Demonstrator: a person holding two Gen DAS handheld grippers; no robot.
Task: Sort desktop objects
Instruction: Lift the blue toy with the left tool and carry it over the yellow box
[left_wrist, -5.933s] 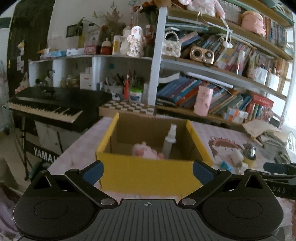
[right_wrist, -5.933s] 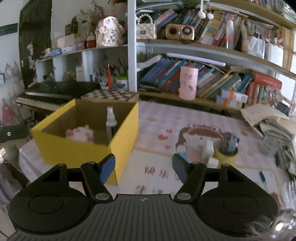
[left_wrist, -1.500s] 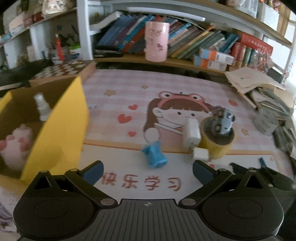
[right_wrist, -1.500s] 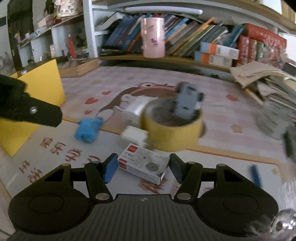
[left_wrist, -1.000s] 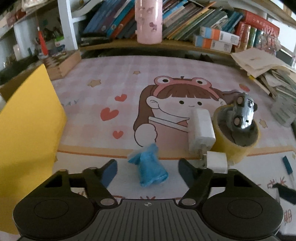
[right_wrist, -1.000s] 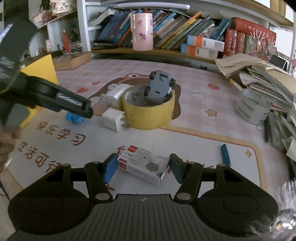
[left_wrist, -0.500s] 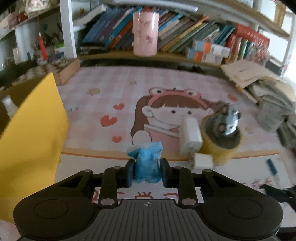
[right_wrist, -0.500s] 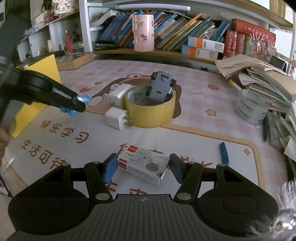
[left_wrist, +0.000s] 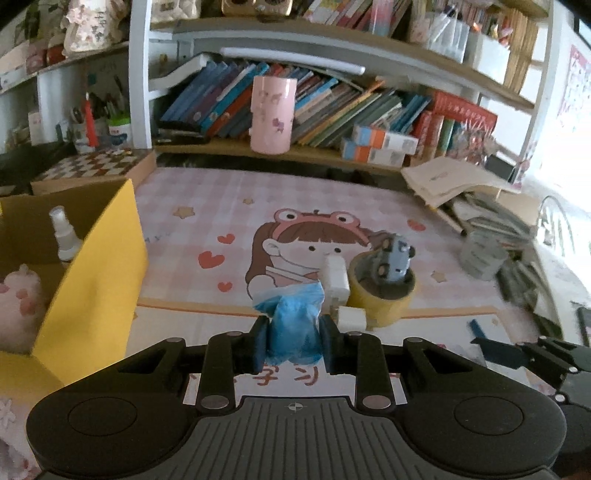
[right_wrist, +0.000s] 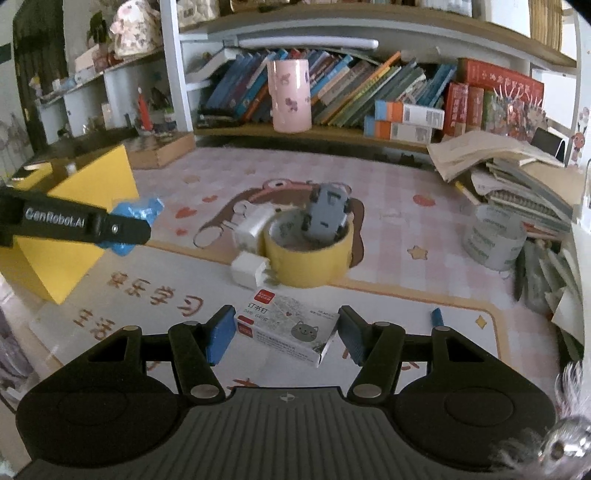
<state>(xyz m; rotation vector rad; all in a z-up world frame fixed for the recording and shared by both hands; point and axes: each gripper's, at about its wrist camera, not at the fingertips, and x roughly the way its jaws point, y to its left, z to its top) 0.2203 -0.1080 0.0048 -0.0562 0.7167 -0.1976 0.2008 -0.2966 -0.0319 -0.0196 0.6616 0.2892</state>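
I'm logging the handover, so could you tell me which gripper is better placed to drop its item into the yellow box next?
Left. The left gripper is shut on the blue packet, right beside the yellow box; the right gripper is farther off.

Soft daylight fills both views, brightest beyond the right side of the tongs, where the left-wrist picture bleaches almost white. Shadows on the pink cartoon-printed desk mat (left_wrist: 236, 206) are faint. Fisheye bending curves the wooden bookshelf boards (right_wrist: 369, 22) overhead. The yellow cardboard box (left_wrist: 92, 280) to the left looks smeared, and corners darken.
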